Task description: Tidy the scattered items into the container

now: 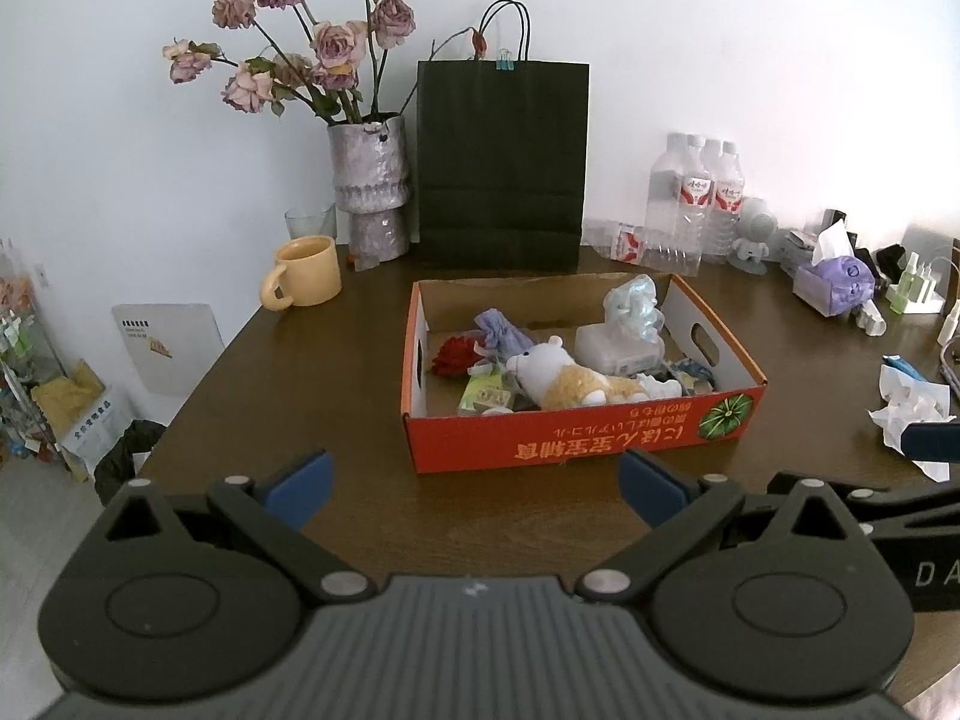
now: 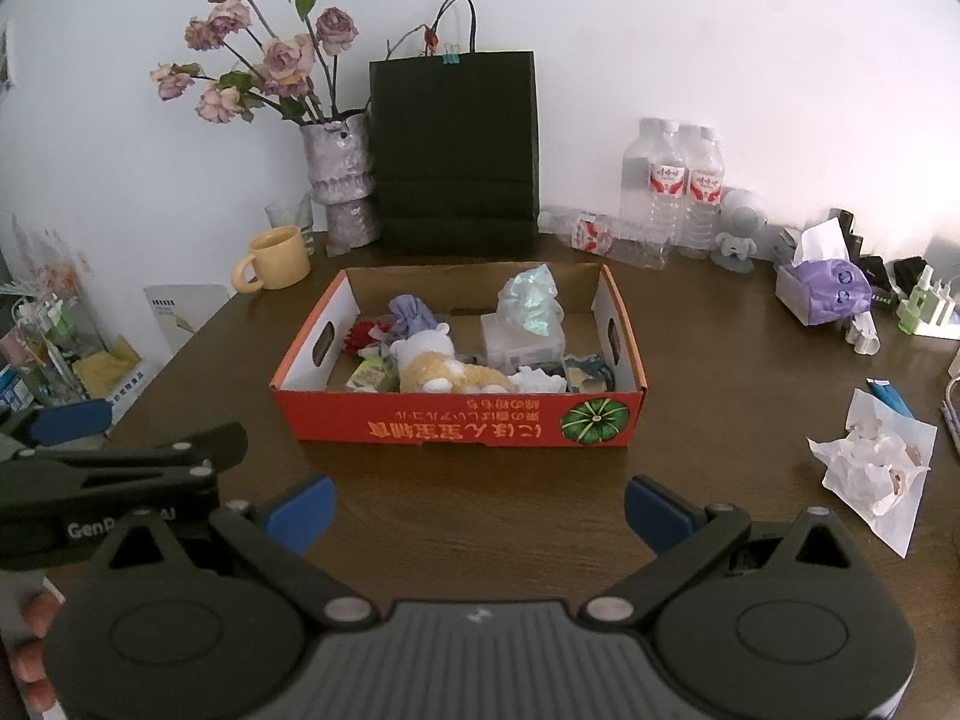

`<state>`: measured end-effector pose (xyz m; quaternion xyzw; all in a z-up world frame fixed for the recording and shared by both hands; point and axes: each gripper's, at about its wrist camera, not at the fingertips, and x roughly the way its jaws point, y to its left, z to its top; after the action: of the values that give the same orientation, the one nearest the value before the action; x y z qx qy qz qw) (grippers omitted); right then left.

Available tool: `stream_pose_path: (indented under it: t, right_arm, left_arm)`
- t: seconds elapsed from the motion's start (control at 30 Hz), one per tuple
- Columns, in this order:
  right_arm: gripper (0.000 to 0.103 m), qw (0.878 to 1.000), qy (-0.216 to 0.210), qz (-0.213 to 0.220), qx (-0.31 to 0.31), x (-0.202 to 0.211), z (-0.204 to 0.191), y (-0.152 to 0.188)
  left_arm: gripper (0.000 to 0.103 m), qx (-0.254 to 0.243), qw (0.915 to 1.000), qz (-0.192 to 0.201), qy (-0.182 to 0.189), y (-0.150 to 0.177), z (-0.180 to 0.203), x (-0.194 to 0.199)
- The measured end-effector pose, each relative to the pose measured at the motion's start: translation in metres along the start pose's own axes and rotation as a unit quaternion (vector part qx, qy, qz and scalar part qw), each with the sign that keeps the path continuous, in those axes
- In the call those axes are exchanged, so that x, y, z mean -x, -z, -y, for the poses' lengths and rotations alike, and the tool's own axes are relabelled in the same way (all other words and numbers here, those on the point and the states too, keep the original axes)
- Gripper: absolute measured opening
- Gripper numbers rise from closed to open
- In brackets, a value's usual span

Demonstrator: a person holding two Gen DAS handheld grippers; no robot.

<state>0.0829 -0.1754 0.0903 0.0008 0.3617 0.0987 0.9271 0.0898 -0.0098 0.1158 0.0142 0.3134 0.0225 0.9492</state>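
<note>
While both grippers hang released before box: between picks; next grab tissue w/ right.

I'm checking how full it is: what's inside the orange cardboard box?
Inside the orange cardboard box: a white-and-tan plush bear, a red fabric flower, a purple cloth pouch, a clear plastic case topped with crumpled film. What lies beneath them is hidden.

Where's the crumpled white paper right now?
In the right wrist view, the crumpled white paper lies on the table, outside and right of the orange box, beside a blue packet.
</note>
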Motion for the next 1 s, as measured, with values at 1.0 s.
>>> stream_pose_path:
  t: [1.0]
  right_arm:
    - [0.103,1.000,0.006,0.001,0.005,-0.0037,0.0017,0.0007]
  left_arm:
    - [0.103,-0.001,1.0000,-0.003,0.002,0.0005,0.0023,-0.0047]
